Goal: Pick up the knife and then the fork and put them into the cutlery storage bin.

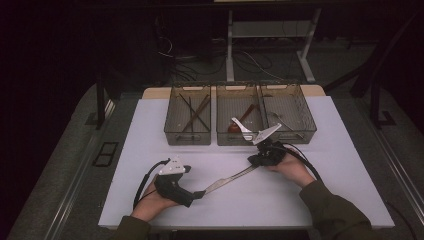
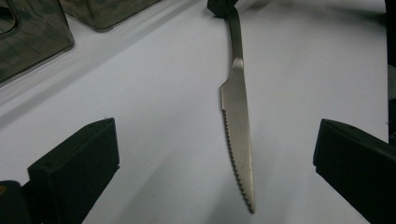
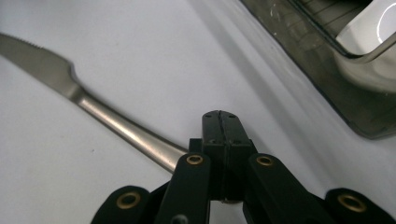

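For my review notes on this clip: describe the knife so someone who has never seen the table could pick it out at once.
On the white table, in front of the three smoky clear bins, a steel knife lies slantwise between the two grippers. The right gripper is shut on its handle end; its serrated tip points between the left gripper's open jaws. It is the one utensil outside the bins.

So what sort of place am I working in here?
Most likely a lab or test workstation, not a kitchen: a white table in a dark room, three clear bins sorting cutlery, and loose cables under a desk frame behind. A knife lies between both grippers.
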Demonstrator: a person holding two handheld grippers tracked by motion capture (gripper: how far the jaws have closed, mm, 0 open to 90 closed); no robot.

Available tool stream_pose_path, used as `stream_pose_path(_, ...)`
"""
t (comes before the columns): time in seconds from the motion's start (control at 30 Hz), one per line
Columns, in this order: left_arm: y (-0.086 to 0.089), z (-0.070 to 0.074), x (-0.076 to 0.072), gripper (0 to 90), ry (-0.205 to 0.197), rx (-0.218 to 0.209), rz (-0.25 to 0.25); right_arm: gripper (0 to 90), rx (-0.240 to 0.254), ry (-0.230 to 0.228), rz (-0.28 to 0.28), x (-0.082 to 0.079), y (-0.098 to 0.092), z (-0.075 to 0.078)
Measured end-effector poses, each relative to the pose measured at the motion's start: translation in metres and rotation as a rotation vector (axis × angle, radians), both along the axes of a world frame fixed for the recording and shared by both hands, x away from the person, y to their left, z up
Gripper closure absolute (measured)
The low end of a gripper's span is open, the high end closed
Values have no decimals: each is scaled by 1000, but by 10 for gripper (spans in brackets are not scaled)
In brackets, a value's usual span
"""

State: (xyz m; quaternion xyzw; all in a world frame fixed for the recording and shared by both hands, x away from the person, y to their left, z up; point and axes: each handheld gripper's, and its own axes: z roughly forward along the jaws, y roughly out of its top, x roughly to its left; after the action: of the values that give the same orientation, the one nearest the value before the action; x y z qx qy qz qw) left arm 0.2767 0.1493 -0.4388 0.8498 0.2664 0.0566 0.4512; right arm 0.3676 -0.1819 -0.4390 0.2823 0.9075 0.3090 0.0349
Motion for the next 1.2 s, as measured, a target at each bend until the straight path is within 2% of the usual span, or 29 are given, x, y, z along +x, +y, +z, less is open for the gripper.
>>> stream_pose_path(0.13,0,0,0,0,-1,-1,0,895,-22,15,19,-4,-1,2)
stream_pose_path(0.17,0,0,0,0,0,-2,1,895,-37,5,34,-4,-2,3)
stream_pose_path(0.5,-1,0,0,0,3,-3,0,896,-76,22,89,-11,-2,8)
stream_pose_path(0.7,-1,-1,0,0,4,3,-7,896,-79,26,94,-11,-2,8)
stream_pose_path(0.97,-2,-1,-1,0,10,1,-8,898,-75,58,111,-13,-2,9)
stream_pose_path(1.2,-1,-1,-1,0,10,0,-10,898,-94,82,174,-15,-2,10)
